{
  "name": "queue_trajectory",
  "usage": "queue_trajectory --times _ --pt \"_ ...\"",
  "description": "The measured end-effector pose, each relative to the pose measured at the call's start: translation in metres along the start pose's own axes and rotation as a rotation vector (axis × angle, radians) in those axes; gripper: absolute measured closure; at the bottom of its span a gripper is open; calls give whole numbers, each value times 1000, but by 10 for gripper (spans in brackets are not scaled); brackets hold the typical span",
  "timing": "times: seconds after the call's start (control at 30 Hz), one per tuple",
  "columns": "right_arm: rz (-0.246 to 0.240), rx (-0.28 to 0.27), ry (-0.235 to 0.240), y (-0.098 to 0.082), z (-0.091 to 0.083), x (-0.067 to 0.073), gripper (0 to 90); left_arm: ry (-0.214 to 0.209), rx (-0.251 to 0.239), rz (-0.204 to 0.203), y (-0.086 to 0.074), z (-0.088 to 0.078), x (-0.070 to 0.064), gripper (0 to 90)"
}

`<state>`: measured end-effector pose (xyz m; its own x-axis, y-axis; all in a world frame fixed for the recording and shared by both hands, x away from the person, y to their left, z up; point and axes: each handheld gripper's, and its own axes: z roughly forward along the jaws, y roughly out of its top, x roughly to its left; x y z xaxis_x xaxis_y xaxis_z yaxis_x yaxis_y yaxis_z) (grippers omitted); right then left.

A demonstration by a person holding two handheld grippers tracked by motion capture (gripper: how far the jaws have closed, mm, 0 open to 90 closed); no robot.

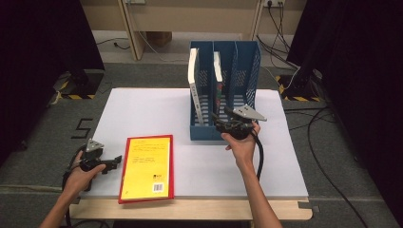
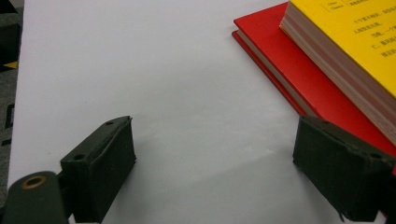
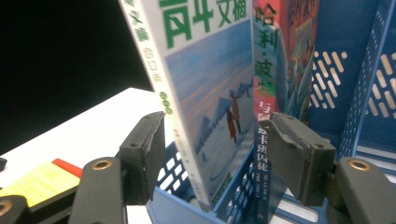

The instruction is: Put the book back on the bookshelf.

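Your right gripper (image 3: 212, 154) stands open astride the leaning book (image 3: 205, 93); backing off crooked could tip it. Left gripper (image 2: 212, 172) open too.

The blue file rack (image 1: 223, 90) blocks the worktop (image 1: 142, 109) at twelve o'clock; two upright books (image 1: 194, 83) crowd its left slots, while its right slot gapes free. The book stack (image 1: 146, 167) bars seven o'clock. From nine to eleven o'clock, white surface lies open.
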<state>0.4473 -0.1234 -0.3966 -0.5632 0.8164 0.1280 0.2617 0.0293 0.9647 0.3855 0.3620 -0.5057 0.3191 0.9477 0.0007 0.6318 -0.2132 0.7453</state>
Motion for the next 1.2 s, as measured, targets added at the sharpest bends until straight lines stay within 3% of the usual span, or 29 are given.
queue_trajectory --times 0.23,0.47,1.2 --pt "-19 48 67 -12 -5 22 377 -6 0 -3 0 0 0 120" --pt "-10 88 95 -28 -9 33 372 -5 0 -1 0 0 0 123" --pt "15 157 144 -55 -13 43 343 -6 0 0 0 -2 1 145"
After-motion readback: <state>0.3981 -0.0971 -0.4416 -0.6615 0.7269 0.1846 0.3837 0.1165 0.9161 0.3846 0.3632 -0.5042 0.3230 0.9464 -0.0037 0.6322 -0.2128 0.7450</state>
